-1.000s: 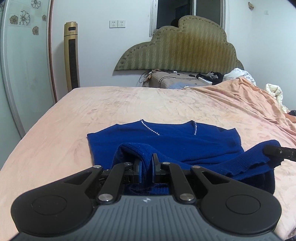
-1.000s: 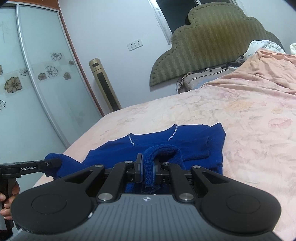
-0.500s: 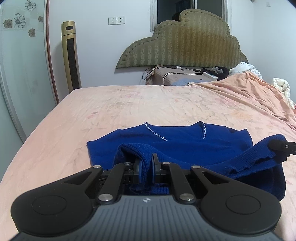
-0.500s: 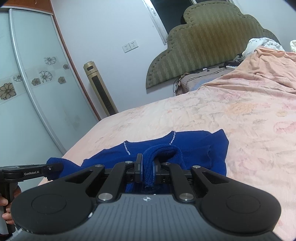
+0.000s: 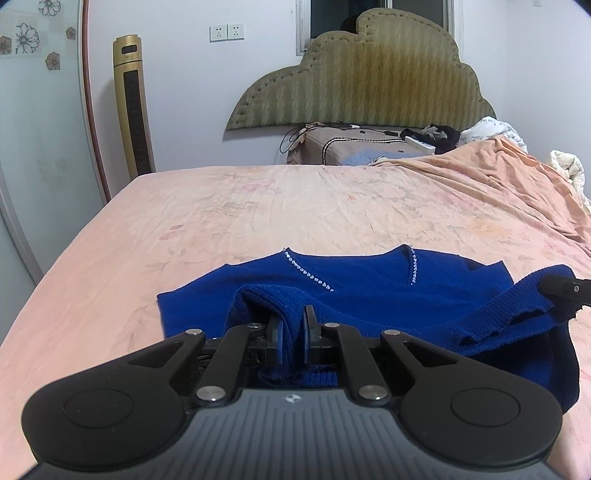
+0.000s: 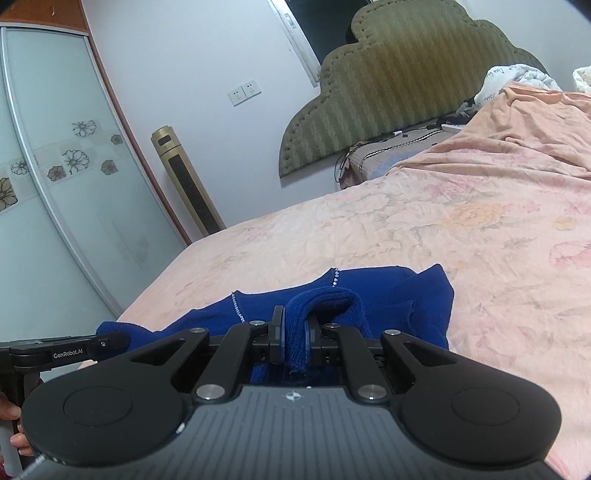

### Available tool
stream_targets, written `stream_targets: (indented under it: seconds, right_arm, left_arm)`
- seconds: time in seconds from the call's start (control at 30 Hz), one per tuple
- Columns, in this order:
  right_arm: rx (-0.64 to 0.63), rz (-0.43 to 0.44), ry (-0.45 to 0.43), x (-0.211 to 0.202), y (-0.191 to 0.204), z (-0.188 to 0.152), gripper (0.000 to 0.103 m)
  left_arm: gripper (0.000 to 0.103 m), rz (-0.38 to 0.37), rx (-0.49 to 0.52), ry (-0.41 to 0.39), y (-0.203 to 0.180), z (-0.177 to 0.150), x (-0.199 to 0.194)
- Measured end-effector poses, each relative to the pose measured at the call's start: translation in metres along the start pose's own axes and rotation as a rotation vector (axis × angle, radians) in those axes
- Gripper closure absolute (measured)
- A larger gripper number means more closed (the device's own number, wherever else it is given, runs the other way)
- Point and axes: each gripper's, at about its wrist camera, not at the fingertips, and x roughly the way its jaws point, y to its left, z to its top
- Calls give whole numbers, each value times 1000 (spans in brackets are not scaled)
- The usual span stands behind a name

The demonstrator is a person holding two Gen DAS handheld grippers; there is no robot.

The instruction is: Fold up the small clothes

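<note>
The ribbed hem of the blue sweater is being pinched in the closed jaws of the left gripper and right gripper, and is best carried level toward the beaded neckline.

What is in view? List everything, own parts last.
blue sweater: one, royal blue with rhinestone neckline, flat on the bed, hem lifted.
bed sheet: one, peach floral, covering the bed.
headboard: one, olive green, against the far wall.
tower fan: one, gold, left of the bed.
wall sockets: two, white, on the wall.
wardrobe door: one, frosted with flower decals, far left.
left gripper: black, shut on the hem.
right gripper: black, shut on the hem.
</note>
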Motion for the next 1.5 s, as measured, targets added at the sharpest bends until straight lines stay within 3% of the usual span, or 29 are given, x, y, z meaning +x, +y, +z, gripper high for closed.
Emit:
stream_targets:
  seconds: [0.53,1.5]
  right_arm:
    - [54,-16,-12,27,-13,11,90]
    - [105,-89,86,110,-47,15,90]
  left_arm:
    - [94,9,-12,0,4,19,30]
    - [94,36,-43,140,12,29,128]
